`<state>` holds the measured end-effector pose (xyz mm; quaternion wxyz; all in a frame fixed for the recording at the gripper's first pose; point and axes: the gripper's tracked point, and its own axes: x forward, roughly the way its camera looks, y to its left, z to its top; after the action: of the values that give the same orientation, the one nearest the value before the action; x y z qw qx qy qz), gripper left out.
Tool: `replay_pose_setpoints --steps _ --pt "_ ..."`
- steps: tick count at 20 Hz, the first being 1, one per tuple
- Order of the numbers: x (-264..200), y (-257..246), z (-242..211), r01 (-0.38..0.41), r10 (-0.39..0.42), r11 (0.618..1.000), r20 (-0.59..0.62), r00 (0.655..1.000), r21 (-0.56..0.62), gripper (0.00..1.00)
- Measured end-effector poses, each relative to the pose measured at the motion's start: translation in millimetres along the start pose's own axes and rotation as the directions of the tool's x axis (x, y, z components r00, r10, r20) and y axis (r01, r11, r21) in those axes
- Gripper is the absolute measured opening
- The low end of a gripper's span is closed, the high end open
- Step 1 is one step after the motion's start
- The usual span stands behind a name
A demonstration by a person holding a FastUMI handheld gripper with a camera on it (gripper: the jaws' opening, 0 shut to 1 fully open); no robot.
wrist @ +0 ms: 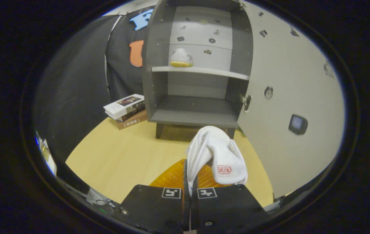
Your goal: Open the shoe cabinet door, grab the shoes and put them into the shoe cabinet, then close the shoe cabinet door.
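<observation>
Shoe cabinet: door was open; one shoe sat on the shelf
Gripper: pinched tight on the white shoe
Left: shelve it; close door

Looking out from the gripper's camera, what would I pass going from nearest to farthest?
Gripper shut on a white shoe → bare wooden table → open cabinet with its lower shelf → second shoe on the upper shelf, near the back.
</observation>
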<state>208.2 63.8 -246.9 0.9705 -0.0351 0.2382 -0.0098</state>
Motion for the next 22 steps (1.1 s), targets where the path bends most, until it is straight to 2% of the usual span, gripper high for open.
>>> replay_pose_setpoints --steps 4,11,14,18,22 --pt "-12.9 -11.8 87.5 0.006 -0.005 1.000 0.049 0.999 -0.026 0.05" --pt "6.5 -12.4 223.2 -0.016 0.021 0.999 0.136 0.990 -0.040 0.05" --pt "29.1 -9.4 267.8 -0.054 0.054 0.999 0.133 0.990 -0.006 0.05" --pt "75.0 -24.2 314.6 -0.028 0.030 1.000 0.128 0.991 -0.014 0.05" --pt "127.5 -40.3 340.8 -0.014 0.013 1.000 0.092 0.996 0.010 0.05"
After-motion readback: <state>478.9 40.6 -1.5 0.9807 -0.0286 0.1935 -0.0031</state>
